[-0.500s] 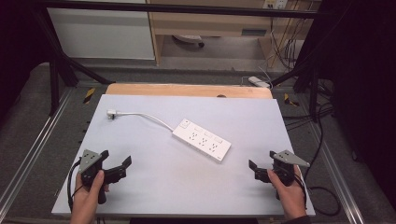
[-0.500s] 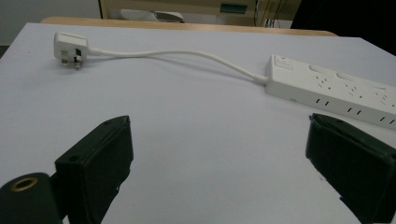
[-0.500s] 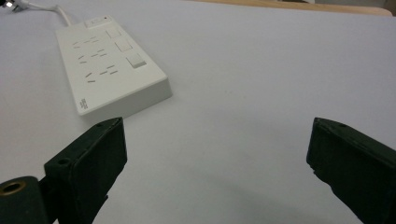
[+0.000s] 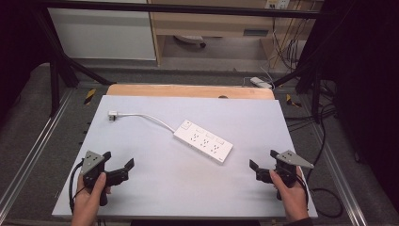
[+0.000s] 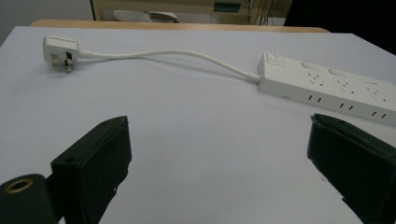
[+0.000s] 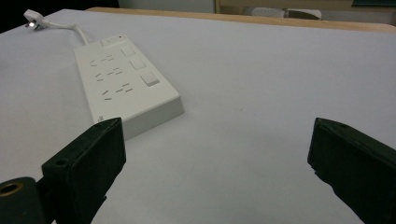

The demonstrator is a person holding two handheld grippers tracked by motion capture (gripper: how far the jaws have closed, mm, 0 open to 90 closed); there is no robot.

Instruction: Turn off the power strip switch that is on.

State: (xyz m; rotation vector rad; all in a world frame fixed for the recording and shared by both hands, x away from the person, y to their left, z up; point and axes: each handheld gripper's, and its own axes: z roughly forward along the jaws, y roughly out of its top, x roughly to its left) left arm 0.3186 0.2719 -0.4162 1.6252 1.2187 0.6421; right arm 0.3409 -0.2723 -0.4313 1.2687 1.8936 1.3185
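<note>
Reaching from the near corners with both jaws wide and empty, the left gripper (image 4: 118, 165) and right gripper (image 4: 263, 159) should approach the white plastic power strip (image 4: 203, 140), lying mid-bench (image 4: 155, 188), squarely across its narrow sides.

No readable text, label, brand, number or sign anywhere. White power strip (image 4: 203, 141) bears sockets and switches but no legible marking; small dark mark near its end, seen in right gripper view, too blurred to read. Plug (image 5: 59, 50) blank. Gripper bodies carry no lettering.
</note>
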